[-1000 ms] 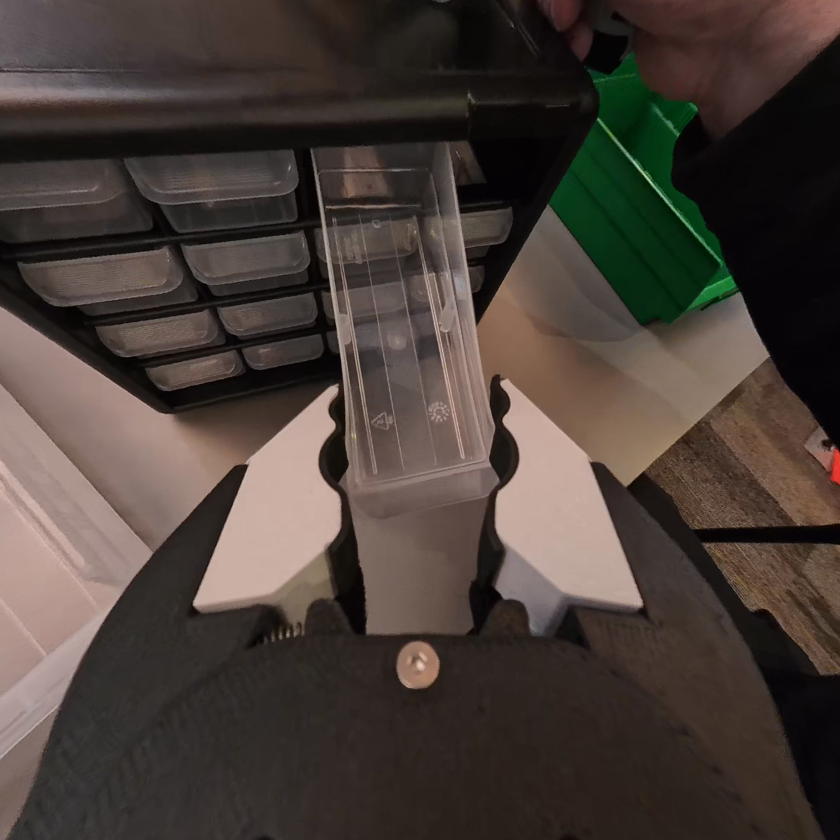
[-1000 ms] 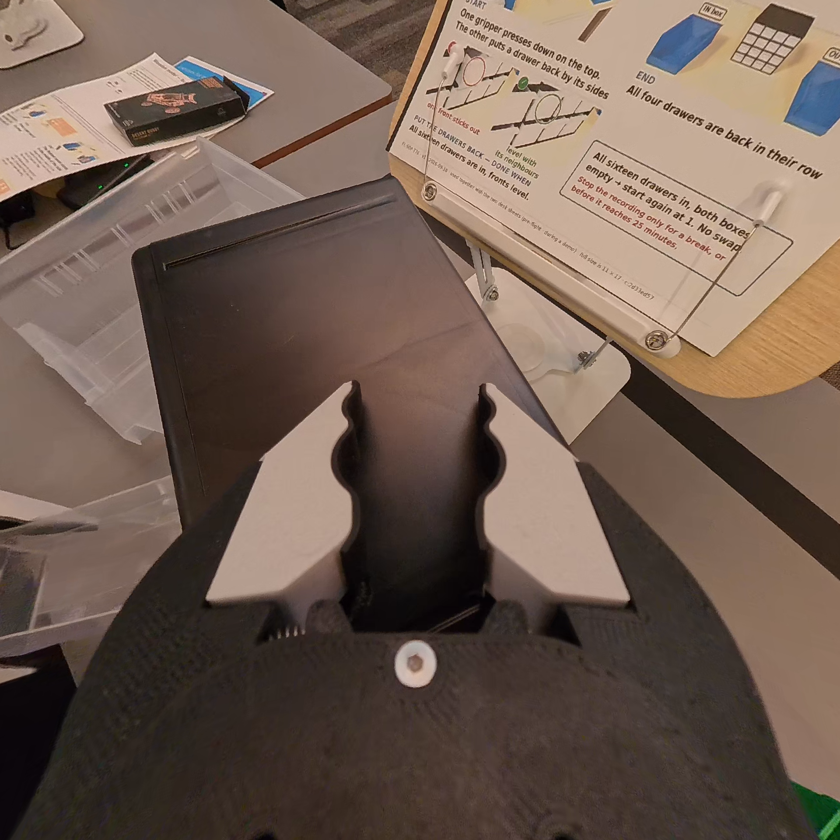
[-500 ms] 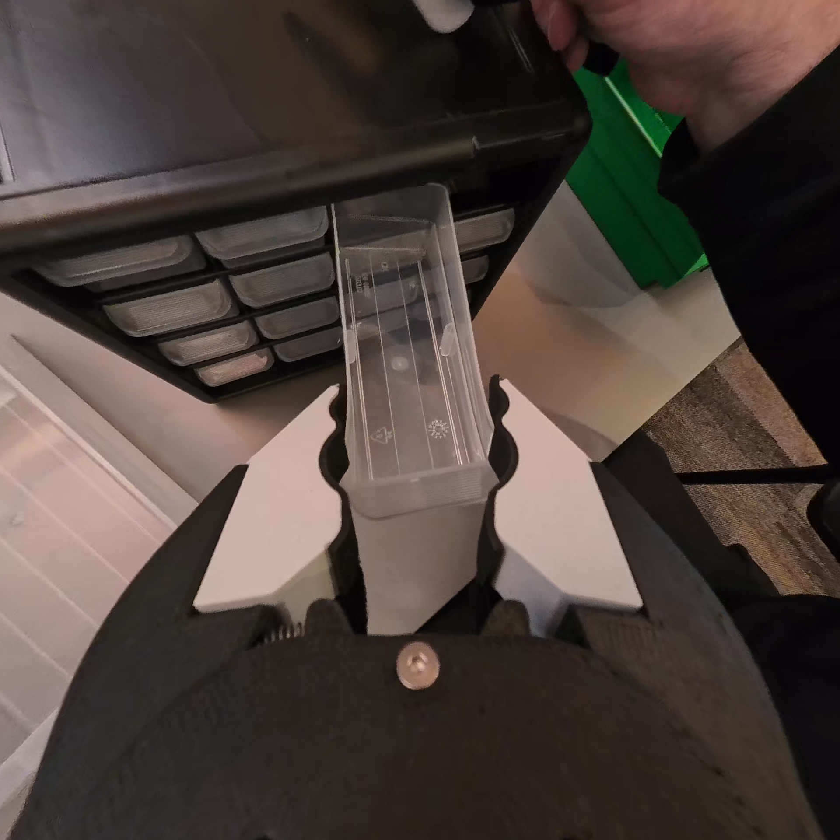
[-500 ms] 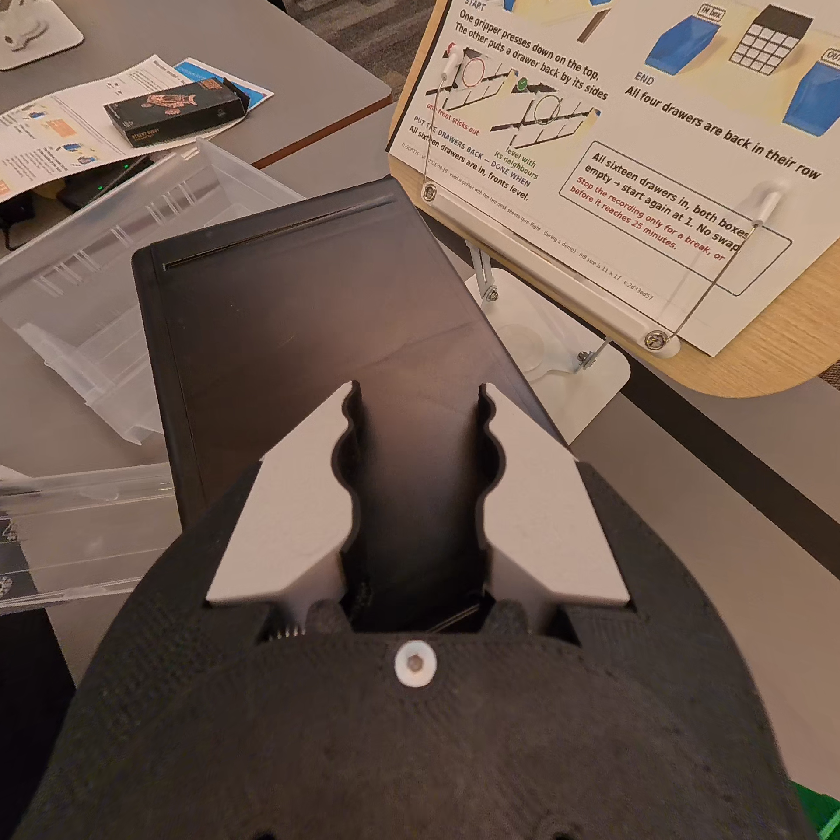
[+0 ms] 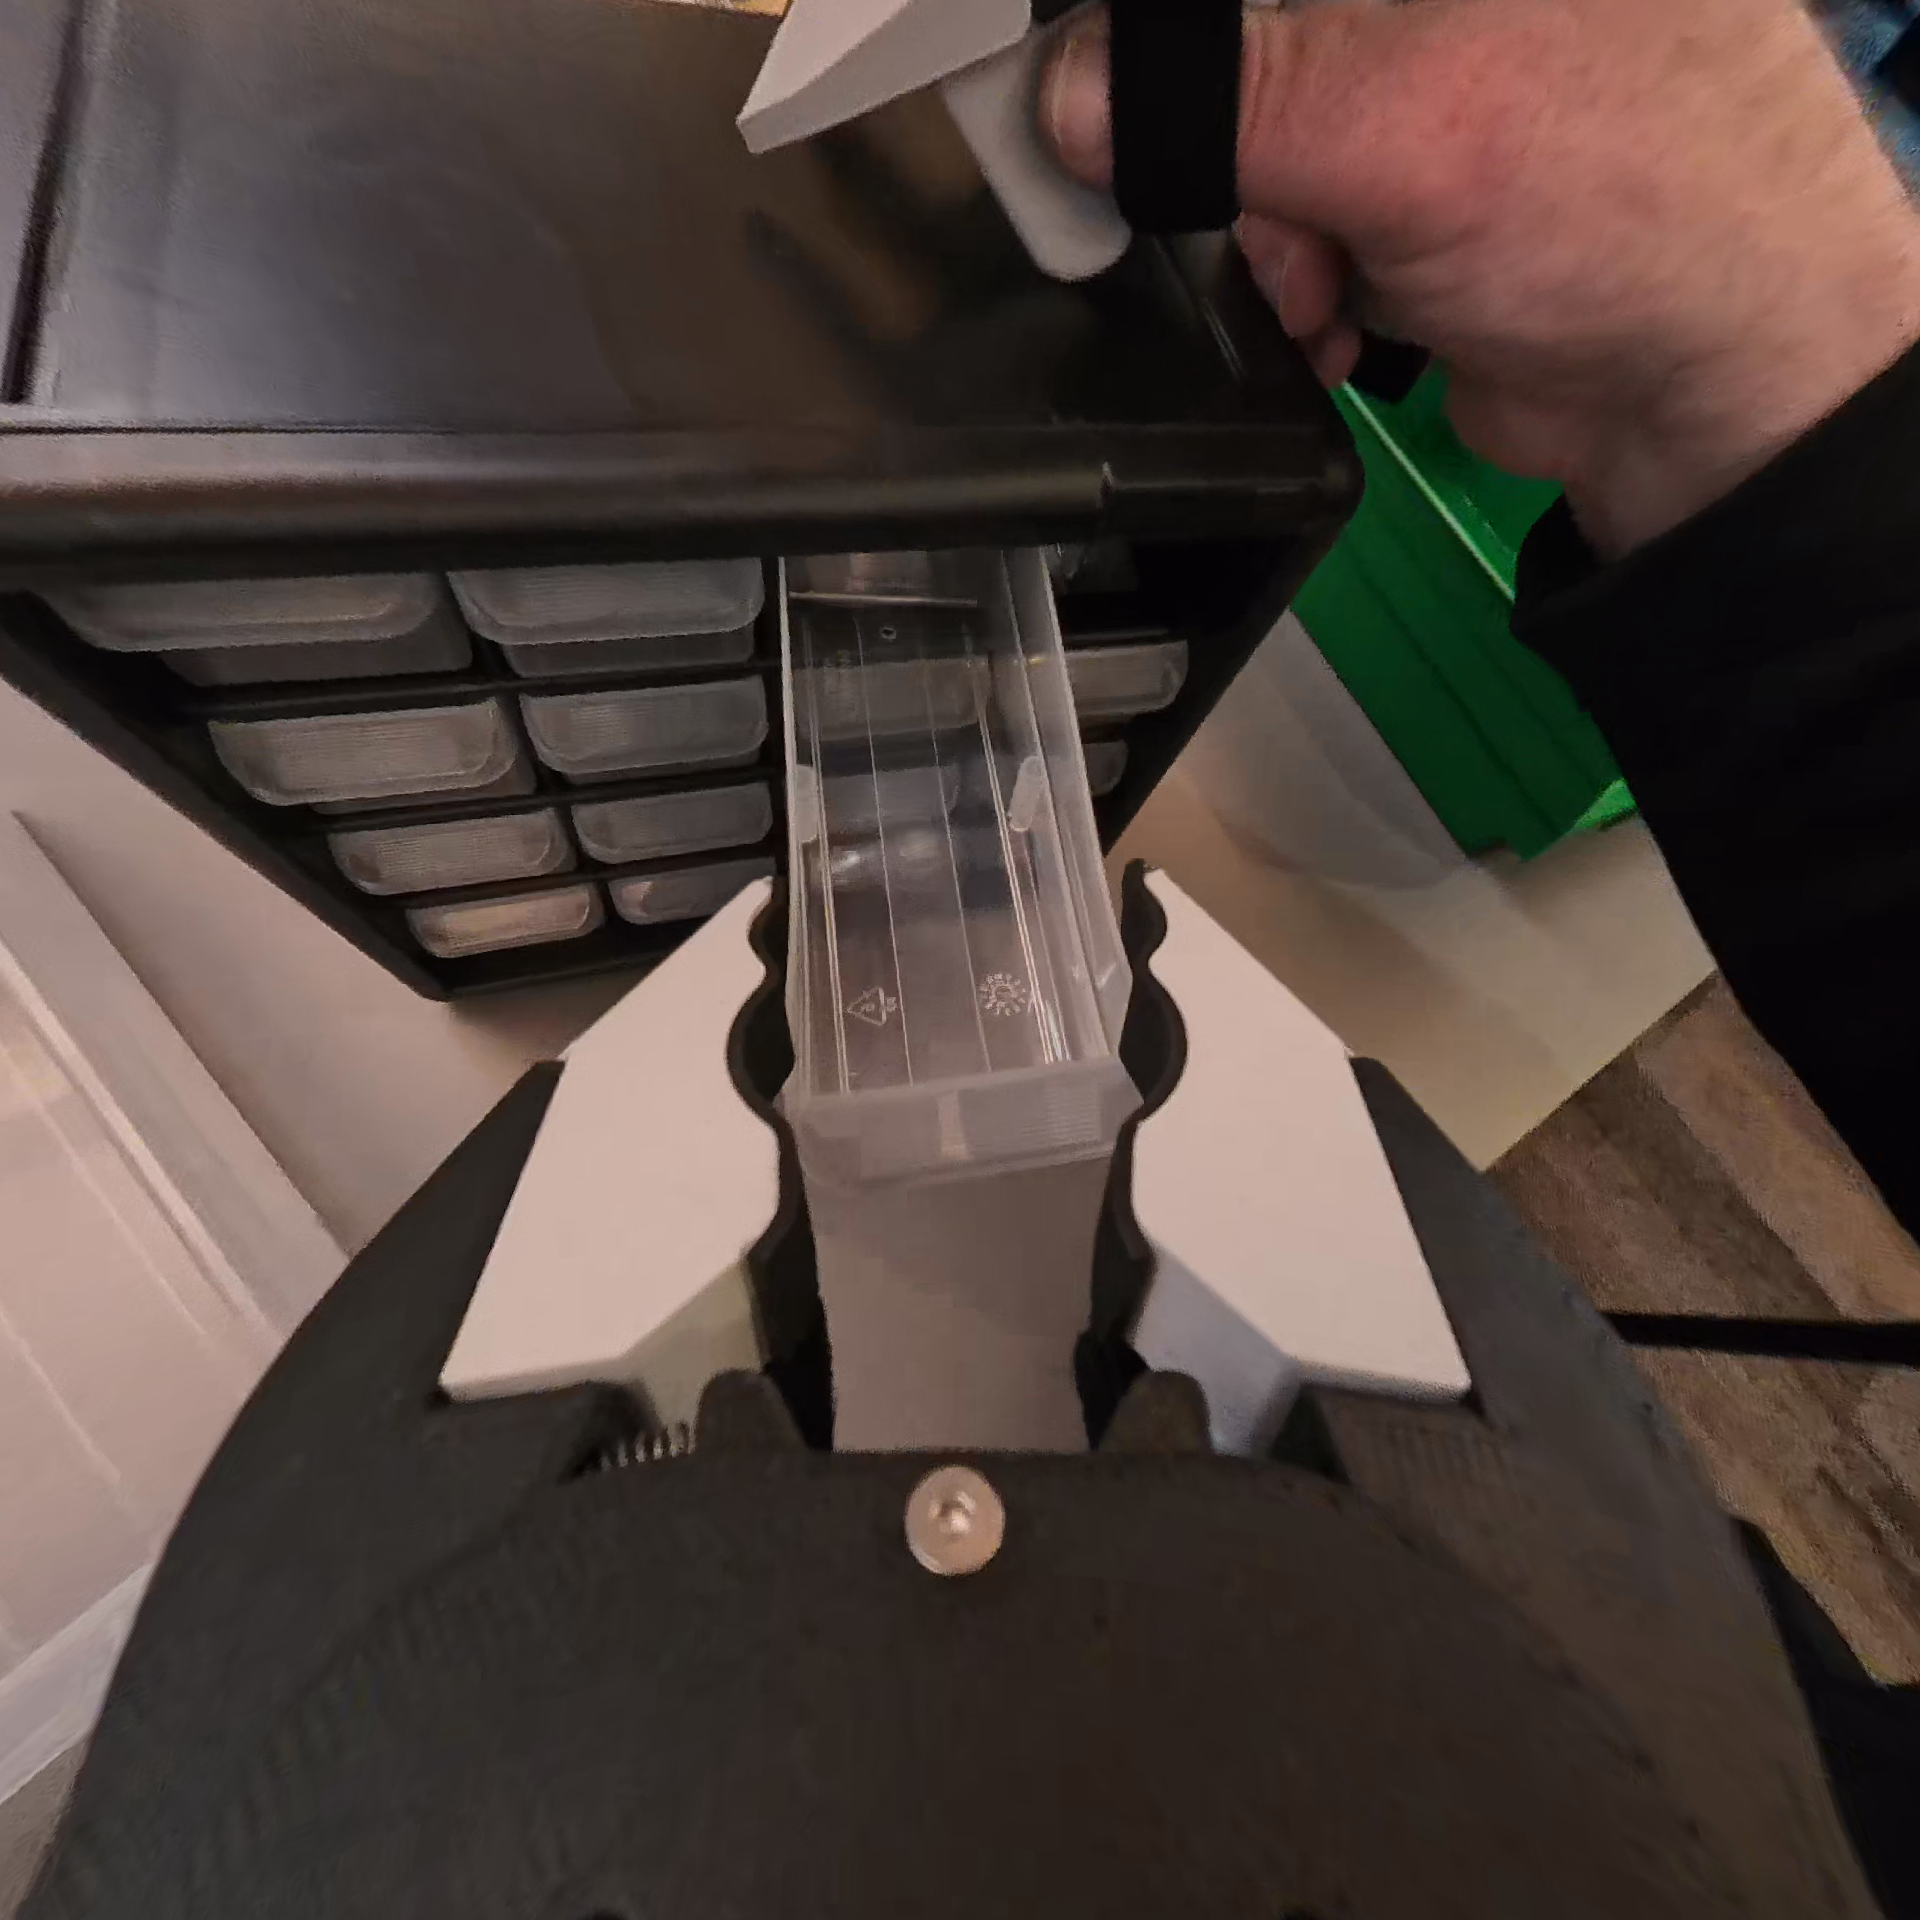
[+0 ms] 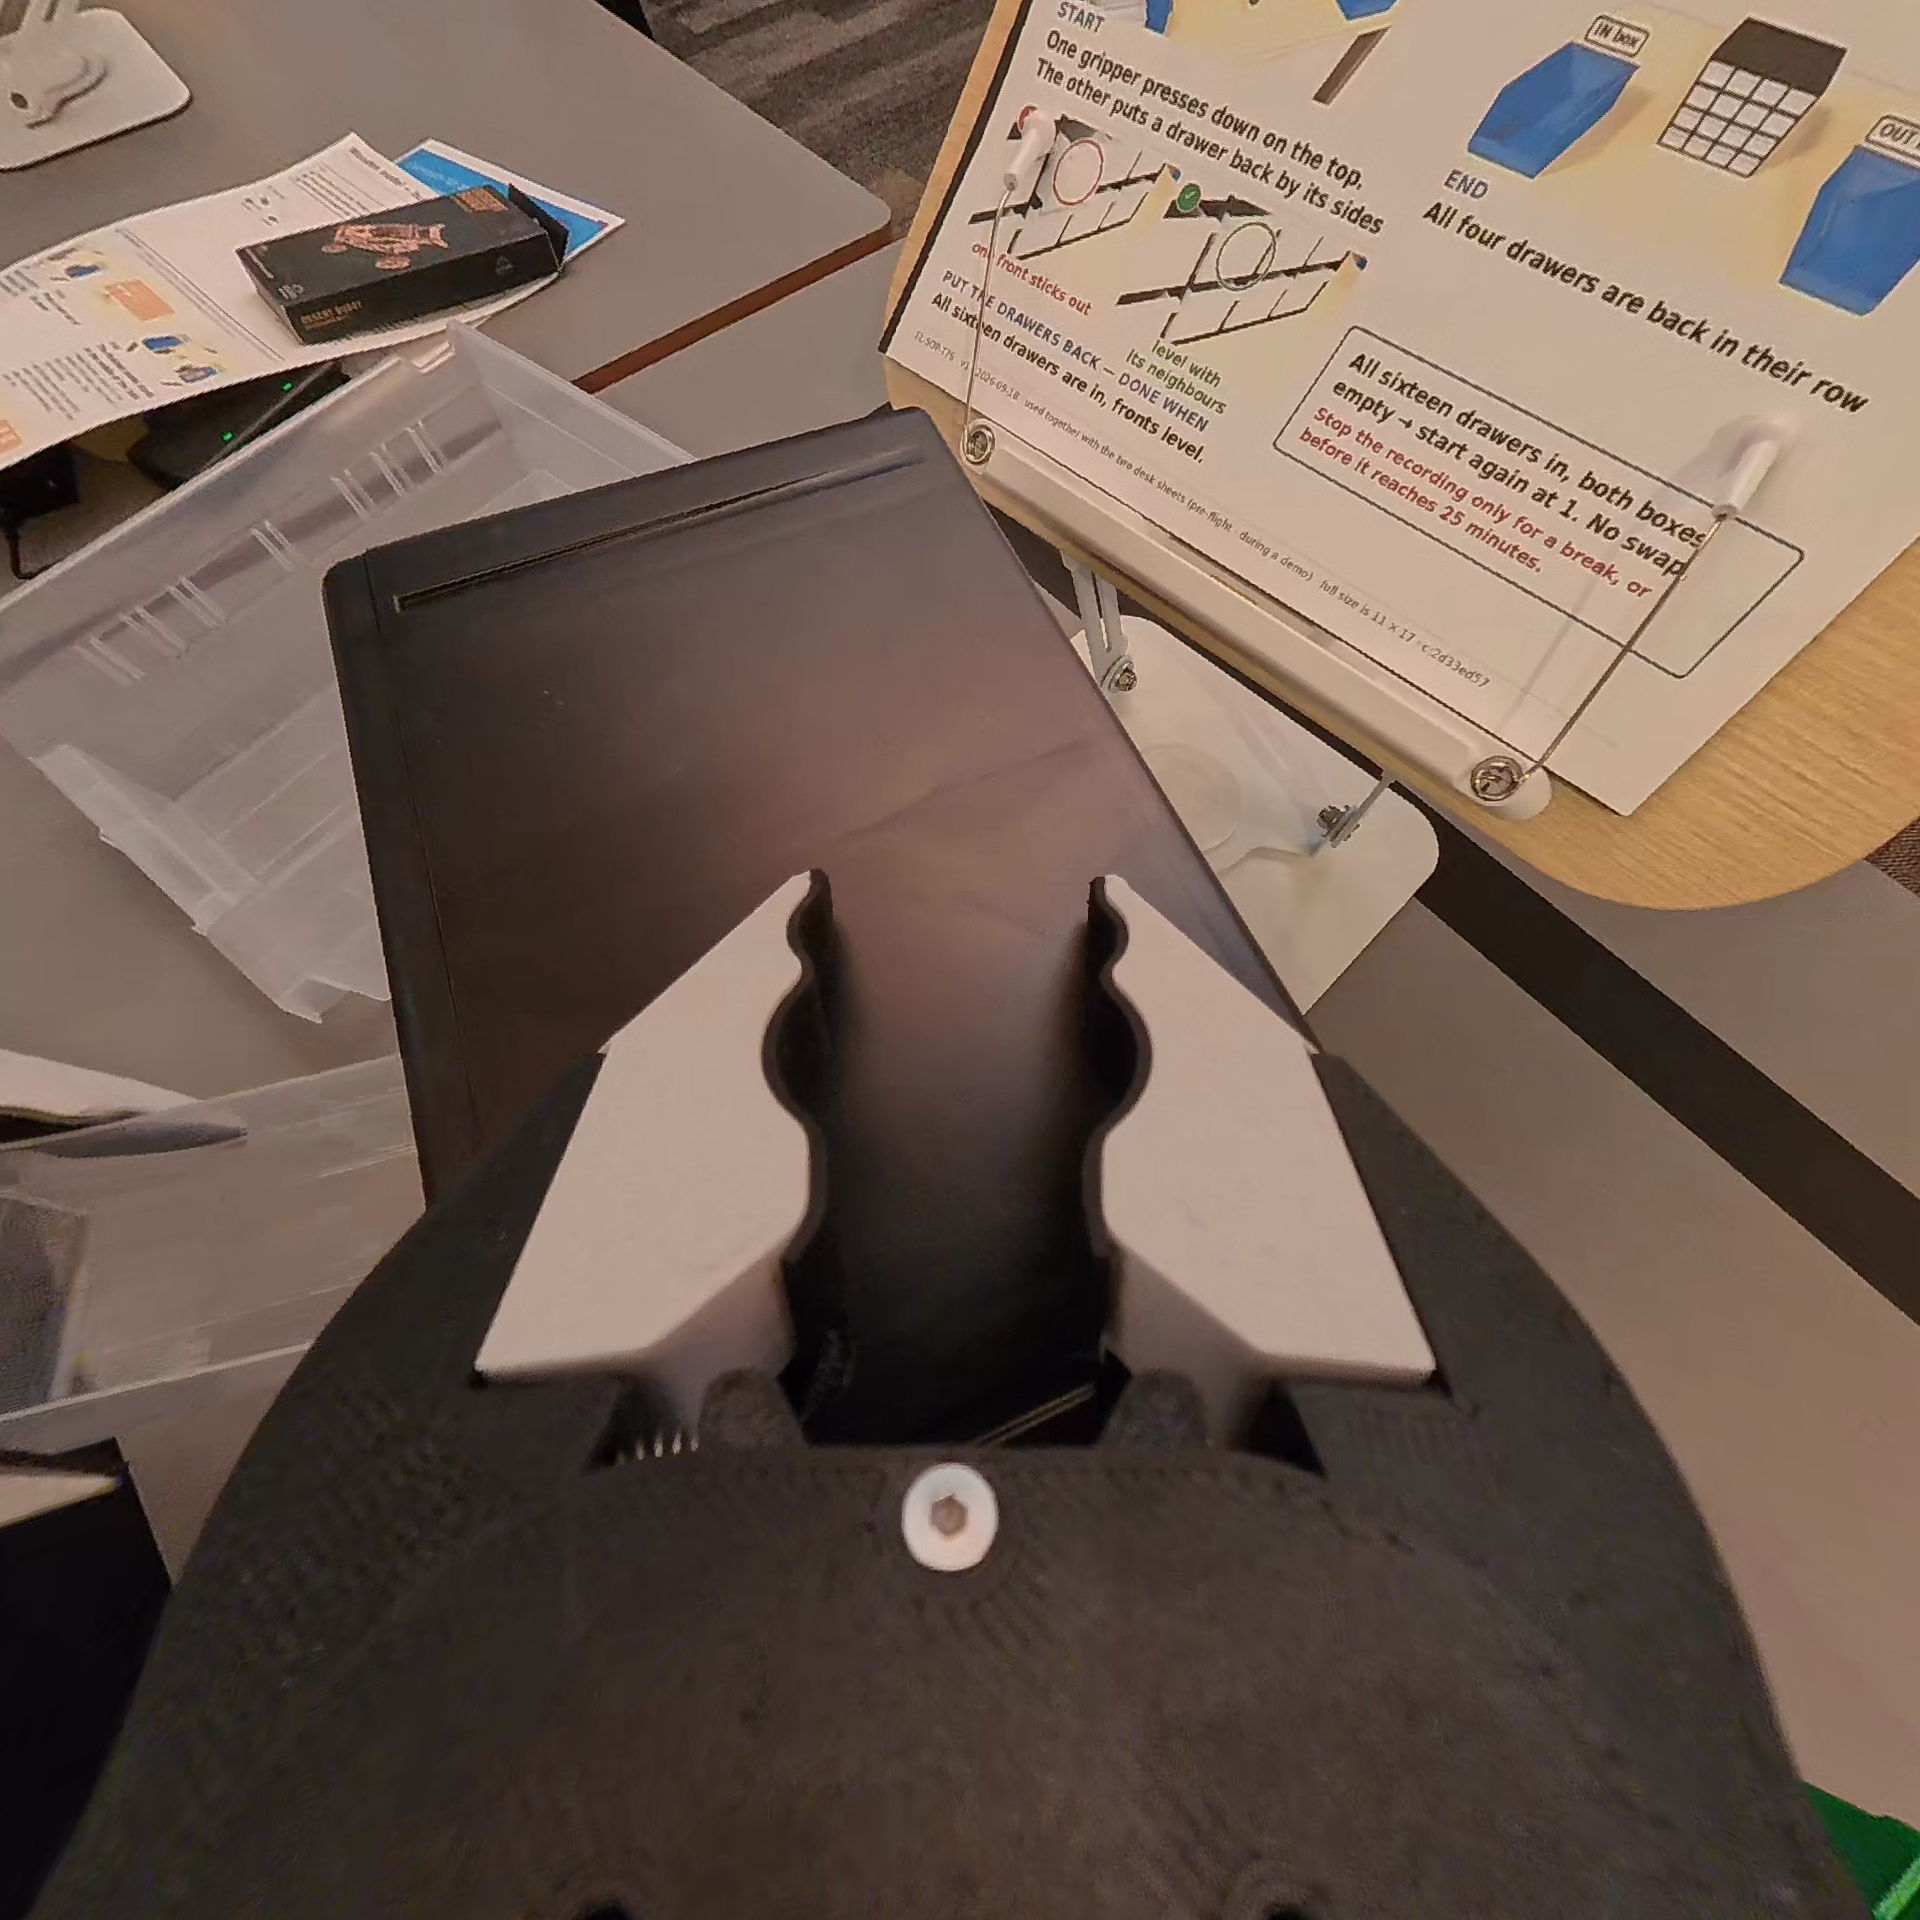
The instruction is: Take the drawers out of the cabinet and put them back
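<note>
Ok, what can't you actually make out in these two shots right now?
- Left wrist view: the clear drawer's far end is hidden under the black cabinet's top edge, so its depth in the slot is unclear.
- Right wrist view: right gripper contact with the cabinet top cannot be told.
- Left wrist view: green bin partly behind the sleeve.

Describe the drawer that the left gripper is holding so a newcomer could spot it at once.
Find the black cabinet with its grid of small clear drawers. In its top row, third slot from the left, one clear drawer sticks far out toward the camera, its front end clamped between the left gripper fingers. The neighbouring drawers on its left sit flush; this one alone is pulled out and looks empty.
</note>
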Tool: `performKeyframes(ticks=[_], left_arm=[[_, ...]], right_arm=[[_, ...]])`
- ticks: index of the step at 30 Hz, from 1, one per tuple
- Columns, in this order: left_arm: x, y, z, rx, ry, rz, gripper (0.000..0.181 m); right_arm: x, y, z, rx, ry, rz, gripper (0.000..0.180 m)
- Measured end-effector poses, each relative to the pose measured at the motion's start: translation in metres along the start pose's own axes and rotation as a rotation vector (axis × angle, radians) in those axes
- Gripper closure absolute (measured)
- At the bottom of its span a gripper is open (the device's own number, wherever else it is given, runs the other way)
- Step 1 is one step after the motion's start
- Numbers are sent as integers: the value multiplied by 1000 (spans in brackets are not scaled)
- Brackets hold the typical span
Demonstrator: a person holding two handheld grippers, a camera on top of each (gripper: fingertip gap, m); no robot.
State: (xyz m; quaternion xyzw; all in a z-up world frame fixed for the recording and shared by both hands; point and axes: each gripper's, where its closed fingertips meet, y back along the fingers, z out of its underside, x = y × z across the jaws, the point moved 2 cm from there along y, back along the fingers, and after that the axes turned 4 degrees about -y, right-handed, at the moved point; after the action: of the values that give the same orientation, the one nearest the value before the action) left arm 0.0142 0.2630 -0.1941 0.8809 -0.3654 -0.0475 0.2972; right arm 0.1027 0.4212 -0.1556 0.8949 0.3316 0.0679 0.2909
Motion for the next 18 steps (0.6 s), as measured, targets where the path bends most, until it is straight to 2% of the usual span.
performKeyframes(ticks=[4,9,14,18], left_arm=[[2,-24,0,18,-27,2,115],[11,-46,-5,-13,-185,76,90],[4,-31,-12,78,-347,52,72],[0,-16,6,54,-475,76,71]], right_arm=[[0,0,0,1,-1,1,131],[0,0,0,1,-1,1,131],[0,0,0,3,-1,0,131],[0,0,0,2,1,-4,131]])
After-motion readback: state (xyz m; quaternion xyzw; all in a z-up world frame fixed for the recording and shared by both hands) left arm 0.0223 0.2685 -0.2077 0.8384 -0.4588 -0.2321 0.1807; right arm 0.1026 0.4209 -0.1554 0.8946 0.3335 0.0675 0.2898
